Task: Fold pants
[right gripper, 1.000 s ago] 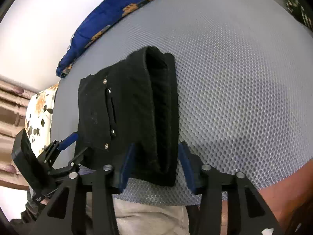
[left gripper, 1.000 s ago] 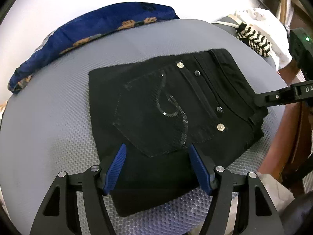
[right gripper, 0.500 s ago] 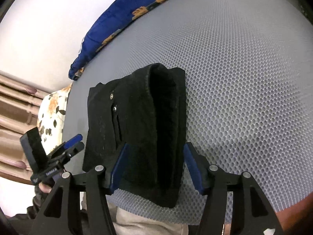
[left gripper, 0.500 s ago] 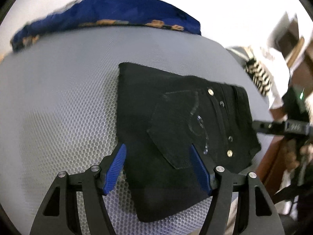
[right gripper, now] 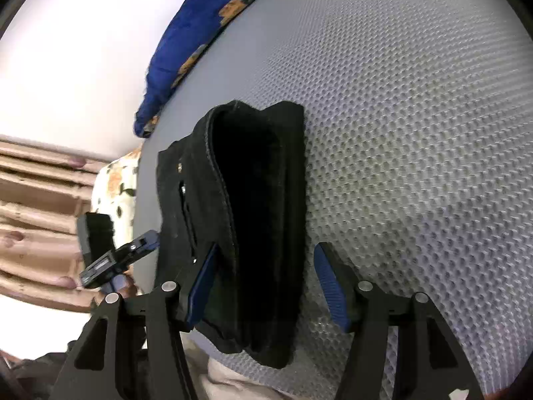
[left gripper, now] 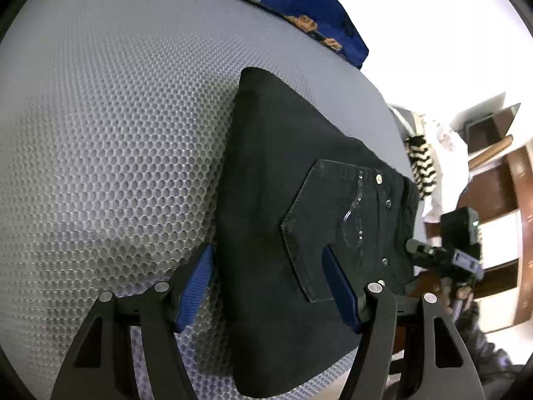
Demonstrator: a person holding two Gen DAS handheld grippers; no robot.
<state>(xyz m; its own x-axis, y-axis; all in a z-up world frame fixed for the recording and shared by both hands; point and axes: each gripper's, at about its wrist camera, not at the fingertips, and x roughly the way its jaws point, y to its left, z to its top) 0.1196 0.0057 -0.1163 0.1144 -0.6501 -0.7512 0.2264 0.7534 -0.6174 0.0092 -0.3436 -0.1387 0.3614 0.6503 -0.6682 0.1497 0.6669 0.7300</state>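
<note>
The black pants (left gripper: 286,220) lie folded into a compact rectangle on the grey honeycomb mat (left gripper: 110,140), back pocket with sequin swirl facing up. My left gripper (left gripper: 269,286) is open, hovering over the near edge of the fold, blue pads on either side, not clamping. In the right wrist view the pants (right gripper: 253,220) show their stacked waistband end. My right gripper (right gripper: 266,286) is open, its jaws straddling that end without gripping. The right gripper also shows in the left wrist view (left gripper: 446,256), just off the waistband side.
A blue floral cloth (left gripper: 299,3) lies along the mat's far edge, also seen in the right wrist view (right gripper: 200,43). A black-and-white striped item (left gripper: 421,160) and wooden furniture (left gripper: 519,200) stand to the right. Curtains (right gripper: 40,206) hang at left.
Both grippers have pulled back and swung; the left view has turned left so the pants sit further right. The pants stay folded on the mat. Both jaws remain open.
</note>
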